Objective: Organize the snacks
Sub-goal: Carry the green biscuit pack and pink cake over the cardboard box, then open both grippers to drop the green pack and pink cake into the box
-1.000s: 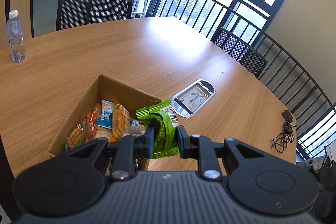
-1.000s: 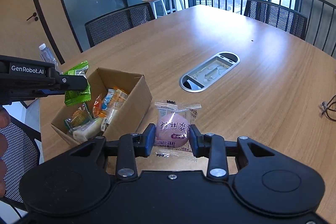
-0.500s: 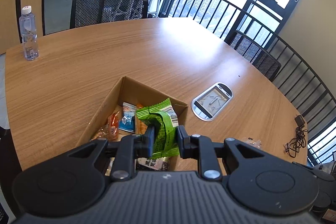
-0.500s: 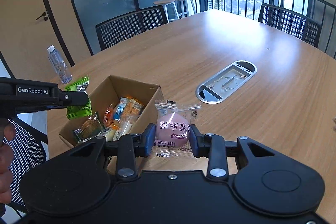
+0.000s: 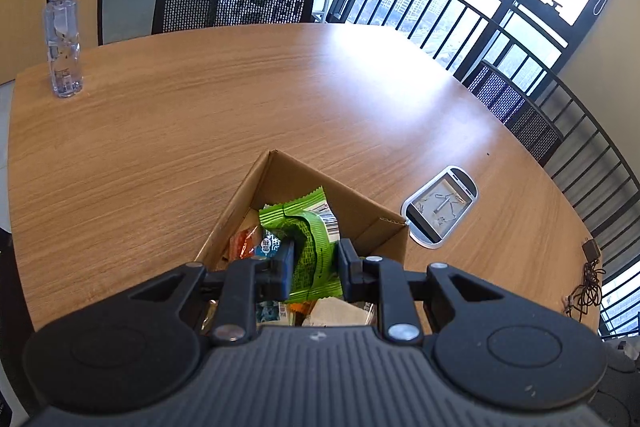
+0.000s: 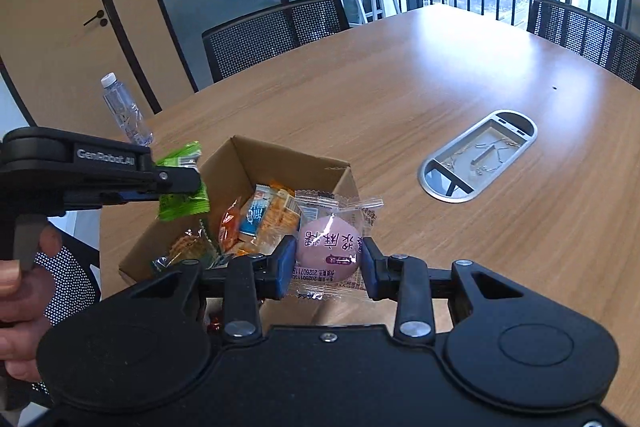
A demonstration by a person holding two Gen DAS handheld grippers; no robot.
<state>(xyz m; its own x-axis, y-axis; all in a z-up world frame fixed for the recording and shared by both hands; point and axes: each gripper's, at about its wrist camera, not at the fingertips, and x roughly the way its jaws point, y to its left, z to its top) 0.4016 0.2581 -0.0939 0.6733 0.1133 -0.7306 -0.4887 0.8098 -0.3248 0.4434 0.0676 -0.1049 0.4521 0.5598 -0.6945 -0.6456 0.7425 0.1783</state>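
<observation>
- Left wrist view: left hand-held gripper (image 5: 316, 273) pinches a crinkled green snack packet (image 5: 306, 247) above the open brown cardboard box (image 5: 280, 183) on the wooden surface (image 5: 160, 131).
- Right wrist view alone shows the right hand-held gripper (image 6: 329, 269) clamping a clear-wrapped pink round bun (image 6: 329, 251) over the box's near edge.

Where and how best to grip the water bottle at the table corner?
Grip the water bottle across its straight body below the cap, coming in level from the side facing the cardboard box. It stands upright and alone on the table, so likely nothing blocks that approach.
</observation>
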